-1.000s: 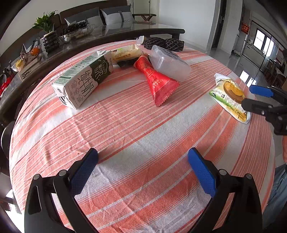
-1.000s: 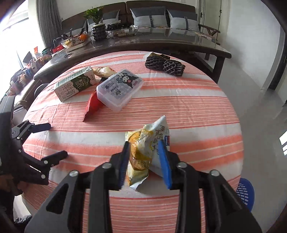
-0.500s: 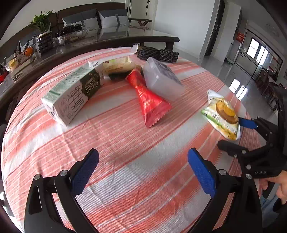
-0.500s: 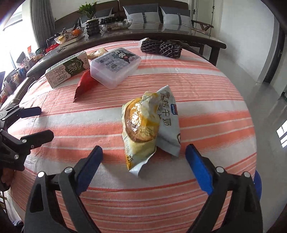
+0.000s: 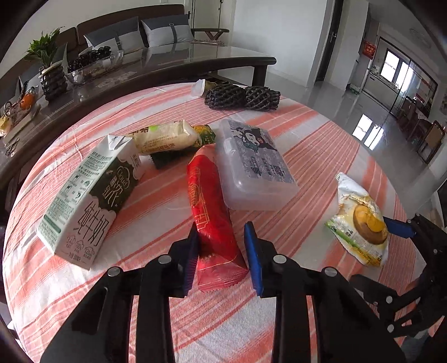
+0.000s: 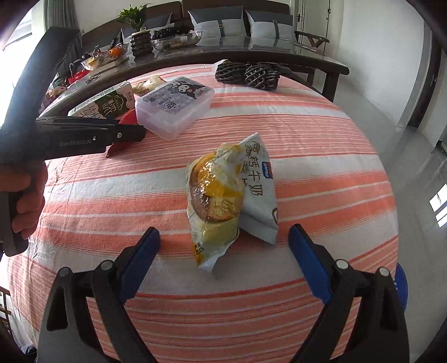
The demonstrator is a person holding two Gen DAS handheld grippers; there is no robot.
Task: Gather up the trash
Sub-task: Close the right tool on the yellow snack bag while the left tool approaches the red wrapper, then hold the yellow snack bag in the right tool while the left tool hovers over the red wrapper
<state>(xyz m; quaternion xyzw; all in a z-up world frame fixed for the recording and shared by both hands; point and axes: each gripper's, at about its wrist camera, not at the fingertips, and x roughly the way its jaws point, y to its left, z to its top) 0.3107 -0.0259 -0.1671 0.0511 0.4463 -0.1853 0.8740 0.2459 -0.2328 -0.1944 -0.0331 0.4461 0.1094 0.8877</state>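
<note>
Striped cloth on table, sofa behind.

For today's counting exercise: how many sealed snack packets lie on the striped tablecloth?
3. The red packet sits between the left gripper jaws; the pale rice-cake packet lies behind the milk carton; the yellow bun packet lies before the right gripper. Others may be hidden.

— What is seen past the round table with the striped cloth?

— A long dark table is seen there. A potted plant and a glass bowl are set on it.

— And behind that?

— A brown sofa with grey cushions is placed by the wall. A shiny floor is seen too.
</note>
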